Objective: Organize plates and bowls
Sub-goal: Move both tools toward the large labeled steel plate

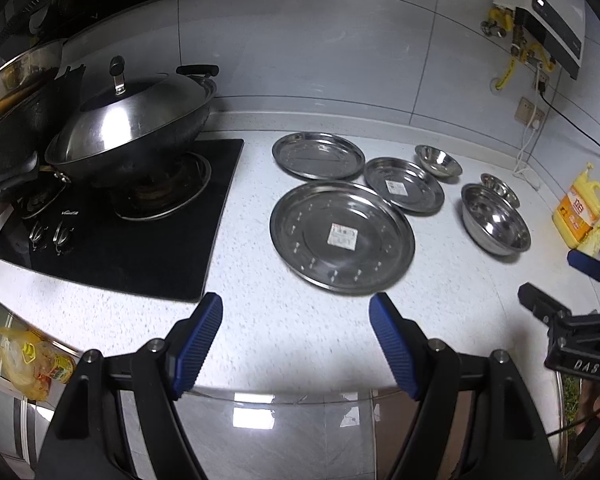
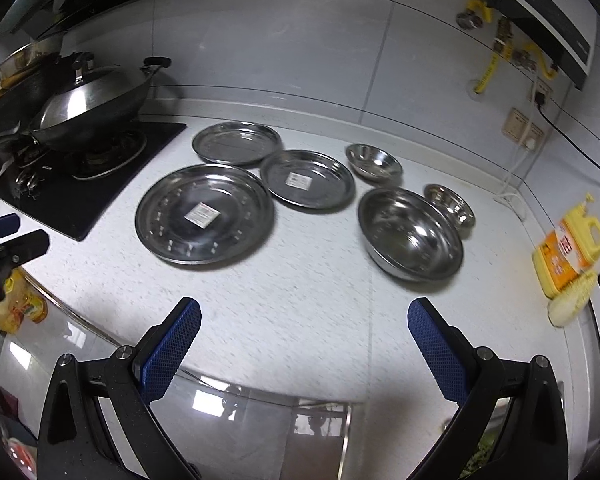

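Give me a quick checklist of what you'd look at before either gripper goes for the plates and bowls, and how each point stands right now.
1. Left hand-held gripper open and empty: ok.
2. Right hand-held gripper open and empty: ok.
3. All plates lying flat on the counter: large plate, medium plate and back plate: ok.
4. Bowls upright: large bowl, small bowl, back bowl: ok.
5. Small bowl clear of the large bowl's rim: cannot tell, they look touching.
6. Nothing stacked yet: ok, sorting not started.
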The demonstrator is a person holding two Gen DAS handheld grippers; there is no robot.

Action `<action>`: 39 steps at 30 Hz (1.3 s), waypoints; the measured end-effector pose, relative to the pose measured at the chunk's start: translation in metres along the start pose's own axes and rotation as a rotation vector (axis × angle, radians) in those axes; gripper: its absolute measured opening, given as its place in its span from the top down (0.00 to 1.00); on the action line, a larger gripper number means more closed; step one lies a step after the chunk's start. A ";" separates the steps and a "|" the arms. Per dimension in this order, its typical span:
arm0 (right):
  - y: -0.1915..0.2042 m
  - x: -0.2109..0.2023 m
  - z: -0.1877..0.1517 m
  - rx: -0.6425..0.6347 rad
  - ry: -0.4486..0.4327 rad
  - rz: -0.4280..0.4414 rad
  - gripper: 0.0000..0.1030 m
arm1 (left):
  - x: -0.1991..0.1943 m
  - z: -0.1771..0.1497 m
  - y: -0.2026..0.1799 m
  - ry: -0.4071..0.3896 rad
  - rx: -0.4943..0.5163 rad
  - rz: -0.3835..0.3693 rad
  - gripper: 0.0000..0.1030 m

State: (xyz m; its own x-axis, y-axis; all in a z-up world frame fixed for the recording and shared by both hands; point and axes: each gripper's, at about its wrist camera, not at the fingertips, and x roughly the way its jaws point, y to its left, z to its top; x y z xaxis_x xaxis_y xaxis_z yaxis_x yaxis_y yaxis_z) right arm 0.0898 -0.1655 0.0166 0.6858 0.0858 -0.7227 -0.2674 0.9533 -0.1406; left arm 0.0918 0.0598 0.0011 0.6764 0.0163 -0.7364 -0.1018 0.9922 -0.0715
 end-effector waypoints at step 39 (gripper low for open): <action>0.035 0.166 0.054 0.090 0.163 0.059 0.01 | 0.196 0.064 0.012 0.119 0.041 0.118 0.27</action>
State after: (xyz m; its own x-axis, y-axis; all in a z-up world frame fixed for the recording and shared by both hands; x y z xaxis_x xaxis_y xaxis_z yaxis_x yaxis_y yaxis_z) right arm 0.2311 -0.1023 -0.0716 0.5499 0.1011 -0.8291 -0.2371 0.9707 -0.0389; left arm 0.2699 0.0825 -0.1005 0.5697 0.1208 -0.8129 -0.1438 0.9885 0.0461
